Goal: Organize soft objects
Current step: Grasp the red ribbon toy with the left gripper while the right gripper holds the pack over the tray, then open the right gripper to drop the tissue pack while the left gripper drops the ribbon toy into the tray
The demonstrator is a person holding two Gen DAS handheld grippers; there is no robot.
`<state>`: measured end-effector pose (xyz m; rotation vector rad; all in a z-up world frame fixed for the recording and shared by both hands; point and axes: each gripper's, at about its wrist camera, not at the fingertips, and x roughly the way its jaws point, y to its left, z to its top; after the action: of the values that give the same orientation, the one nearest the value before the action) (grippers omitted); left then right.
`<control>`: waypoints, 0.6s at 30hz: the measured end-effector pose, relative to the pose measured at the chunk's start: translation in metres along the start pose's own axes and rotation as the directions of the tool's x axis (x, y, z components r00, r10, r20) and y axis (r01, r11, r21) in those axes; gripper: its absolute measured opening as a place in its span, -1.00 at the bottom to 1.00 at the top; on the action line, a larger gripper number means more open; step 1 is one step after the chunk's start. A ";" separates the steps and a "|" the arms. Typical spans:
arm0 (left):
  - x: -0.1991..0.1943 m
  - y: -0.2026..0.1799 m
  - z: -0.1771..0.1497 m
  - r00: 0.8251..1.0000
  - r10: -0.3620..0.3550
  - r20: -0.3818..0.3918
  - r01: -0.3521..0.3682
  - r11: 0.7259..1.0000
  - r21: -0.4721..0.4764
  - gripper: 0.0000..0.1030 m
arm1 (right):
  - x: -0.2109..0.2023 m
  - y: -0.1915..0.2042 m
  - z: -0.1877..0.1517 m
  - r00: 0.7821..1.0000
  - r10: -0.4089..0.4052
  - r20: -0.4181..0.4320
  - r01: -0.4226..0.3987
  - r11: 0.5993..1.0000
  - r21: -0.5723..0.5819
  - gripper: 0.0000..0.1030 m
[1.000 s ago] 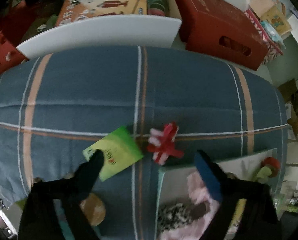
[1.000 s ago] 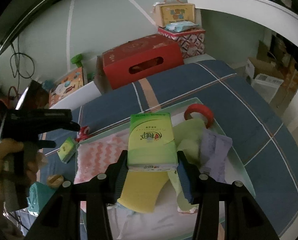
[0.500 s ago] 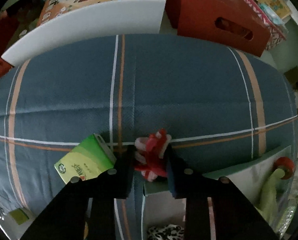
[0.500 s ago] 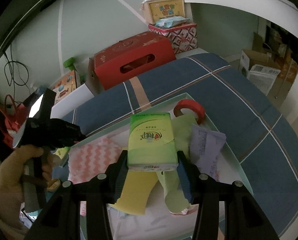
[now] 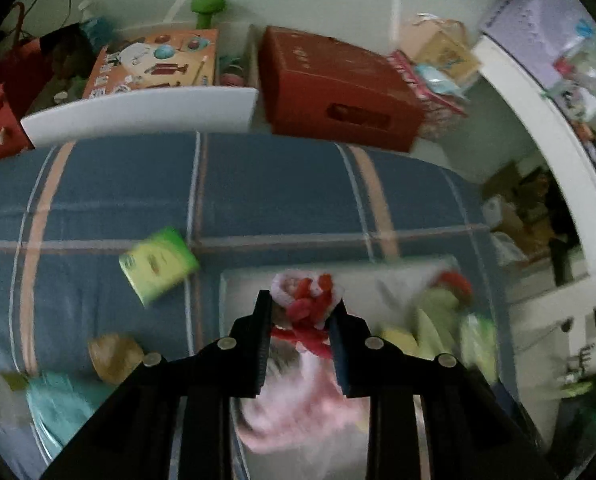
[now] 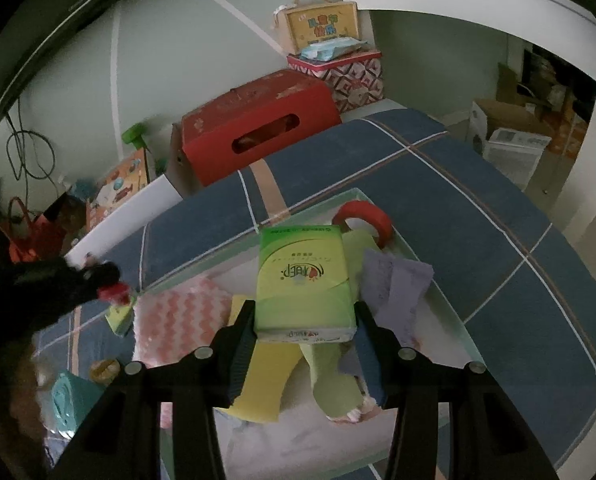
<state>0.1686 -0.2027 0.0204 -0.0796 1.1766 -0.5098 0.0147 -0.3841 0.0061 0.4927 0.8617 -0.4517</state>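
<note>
My left gripper point(image 5: 302, 310) is shut on a red and white fluffy toy point(image 5: 305, 306) and holds it over the near-left corner of the pale tray point(image 5: 234, 276). In the right wrist view the left gripper point(image 6: 110, 284) shows at the left with the red toy point(image 6: 114, 292). My right gripper point(image 6: 305, 320) is shut on a green tissue pack point(image 6: 303, 280) above the tray point(image 6: 445, 312), which holds a pink zigzag cloth point(image 6: 178, 320), yellow and green cloths, a purple cloth point(image 6: 393, 284) and a red ring point(image 6: 363, 218).
A second green tissue pack point(image 5: 158, 266) lies on the blue plaid cover left of the tray. A brown round object point(image 5: 114, 354) and a teal item point(image 5: 54, 404) lie nearer. A red box point(image 6: 258, 124), a white board point(image 5: 138, 112) and toy boxes stand at the back.
My left gripper closed on the red and white toy, lifted it off the cover and carried it right, over the tray corner. The right gripper holds still with its tissue pack.
</note>
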 end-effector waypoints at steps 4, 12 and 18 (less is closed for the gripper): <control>-0.016 -0.006 -0.037 0.999 -0.031 0.020 0.031 0.999 0.018 -0.46 | -0.003 -0.001 -0.005 1.000 -0.005 -0.007 0.005 1.000 -0.018 -0.03; -0.004 -0.006 -0.093 0.999 -0.040 -0.027 0.040 0.999 0.032 -0.46 | 0.001 -0.010 -0.018 0.998 -0.004 -0.062 0.003 1.000 -0.022 -0.03; 0.007 -0.006 -0.105 0.995 -0.071 -0.074 0.072 0.997 0.009 0.06 | 0.003 -0.013 -0.021 0.997 0.003 -0.078 -0.003 1.000 -0.003 -0.02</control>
<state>0.0743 -0.1900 -0.0248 -0.0935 1.2462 -0.5871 -0.0036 -0.3831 -0.0112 0.5111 0.9370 -0.4307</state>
